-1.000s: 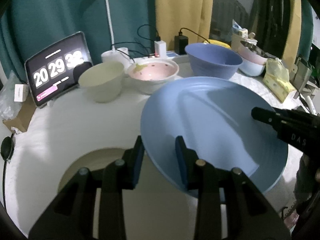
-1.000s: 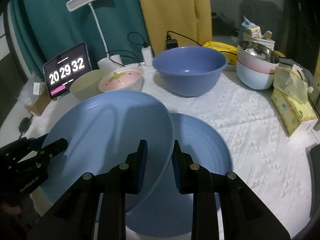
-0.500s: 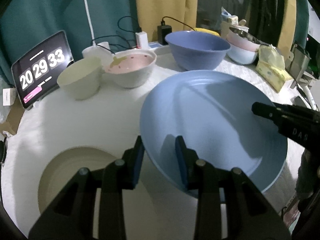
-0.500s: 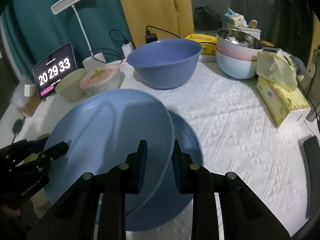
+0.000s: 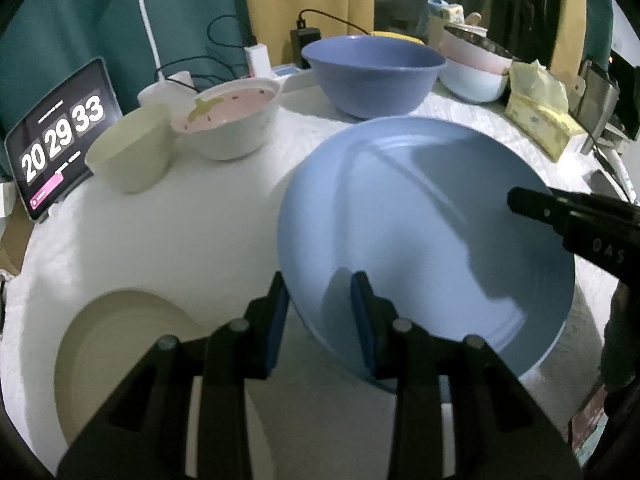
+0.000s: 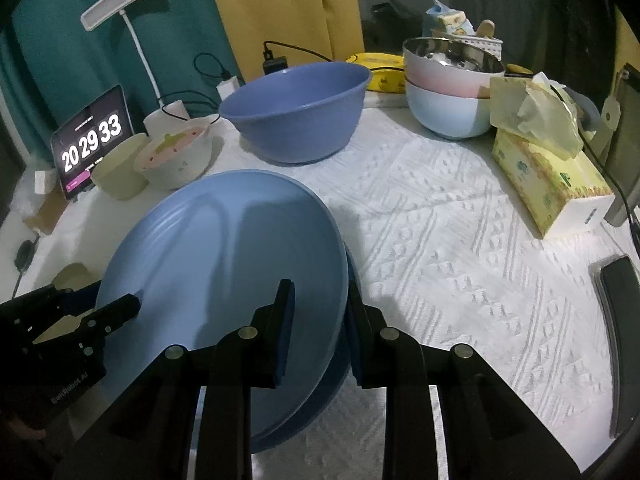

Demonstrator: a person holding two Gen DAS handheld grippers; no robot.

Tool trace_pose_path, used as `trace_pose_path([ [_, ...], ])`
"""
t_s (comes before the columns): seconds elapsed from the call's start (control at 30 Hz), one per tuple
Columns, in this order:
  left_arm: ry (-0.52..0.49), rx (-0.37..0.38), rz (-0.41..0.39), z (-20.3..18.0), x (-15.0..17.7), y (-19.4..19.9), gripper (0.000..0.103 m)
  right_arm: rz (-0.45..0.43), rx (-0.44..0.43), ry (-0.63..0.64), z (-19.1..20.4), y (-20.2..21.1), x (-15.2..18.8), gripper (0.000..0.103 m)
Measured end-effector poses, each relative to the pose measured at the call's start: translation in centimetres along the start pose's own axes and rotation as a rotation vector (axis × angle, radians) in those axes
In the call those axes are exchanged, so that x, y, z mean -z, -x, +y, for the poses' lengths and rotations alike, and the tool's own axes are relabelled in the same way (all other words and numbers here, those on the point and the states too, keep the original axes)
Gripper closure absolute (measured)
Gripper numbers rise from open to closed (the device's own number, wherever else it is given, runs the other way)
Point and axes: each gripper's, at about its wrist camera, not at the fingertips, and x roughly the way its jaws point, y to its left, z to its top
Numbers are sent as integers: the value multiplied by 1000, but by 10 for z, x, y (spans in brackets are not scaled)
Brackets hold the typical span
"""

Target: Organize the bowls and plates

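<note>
Both grippers' fingers (image 5: 362, 316) (image 6: 286, 320) clamp one round, smooth blue plate (image 5: 424, 232) — opposite rims.

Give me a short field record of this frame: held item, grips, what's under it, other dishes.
held item: light blue plate, tilted
left gripper: shut on the plate's rim
right gripper: shut on the opposite rim
under it: darker blue plate, mostly hidden
other dishes: big blue bowl, pink-lined bowl, cream cup, beige plate, stacked bowls
surface: white tablecloth

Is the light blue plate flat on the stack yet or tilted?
Tilted: light blue plate held by both grippers, its right edge low over darker plate.
</note>
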Motion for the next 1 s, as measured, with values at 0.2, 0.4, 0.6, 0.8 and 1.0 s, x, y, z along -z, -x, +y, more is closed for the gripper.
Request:
trace_pose_path([
  [0.2,4,-5,17,1,-1,-7,69,5,-4,-13,0,-2,0,77],
  [0.4,-6,-11,16,2,-1,-5,68,7,8,-4,1,-1,-3,77],
  [0.6,-1,-12,10,4,1,-1,68,-23,69,29,4,9,-3,70],
  [0.8,5,-5,-16,7,3,11,68,-40,77,39,8,19,-2,70],
  [1.0,26,-5,-44,15,6,25,68,-53,75,51,19,28,0,70],
])
